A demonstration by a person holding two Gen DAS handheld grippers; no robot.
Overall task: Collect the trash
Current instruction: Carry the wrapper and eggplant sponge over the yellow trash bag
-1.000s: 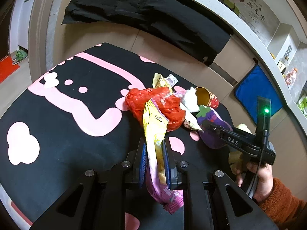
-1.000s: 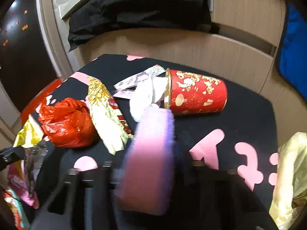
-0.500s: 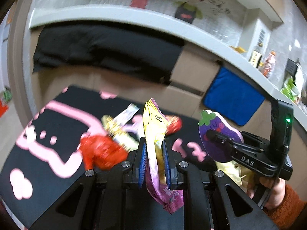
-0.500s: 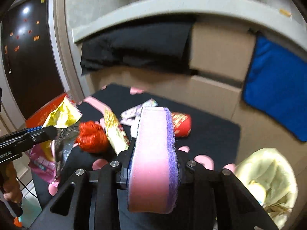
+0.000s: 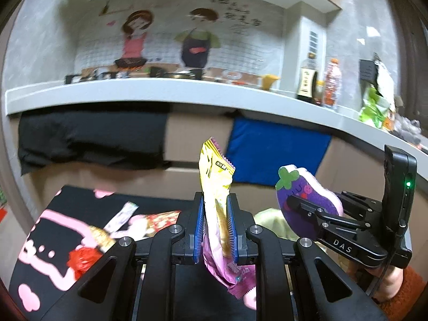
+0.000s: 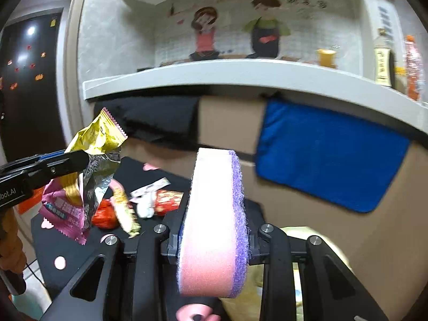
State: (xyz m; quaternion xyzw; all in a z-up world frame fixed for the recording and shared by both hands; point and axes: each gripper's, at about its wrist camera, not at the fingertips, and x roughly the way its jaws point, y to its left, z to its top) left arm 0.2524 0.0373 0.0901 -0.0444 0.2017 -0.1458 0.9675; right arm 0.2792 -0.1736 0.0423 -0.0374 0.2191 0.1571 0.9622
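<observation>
Yellow-pink wrapper, purple-pink sponge

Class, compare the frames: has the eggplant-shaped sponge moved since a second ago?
Yes. The sponge, clamped in the right gripper, has risen off the black table and now shows against the blue cloth.

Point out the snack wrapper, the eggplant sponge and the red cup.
snack wrapper (image 5: 215,176), left wrist view, yellow upper part above the pads.
eggplant sponge (image 5: 299,195), left wrist view, purple printed face.
red cup (image 6: 169,200), right wrist view, patterned side wall.

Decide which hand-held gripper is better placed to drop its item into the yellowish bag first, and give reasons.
Probably the right hand-held gripper: its eggplant sponge hangs right above the yellowish bag, while the left hand-held gripper with its snack wrapper sits farther away.
</observation>
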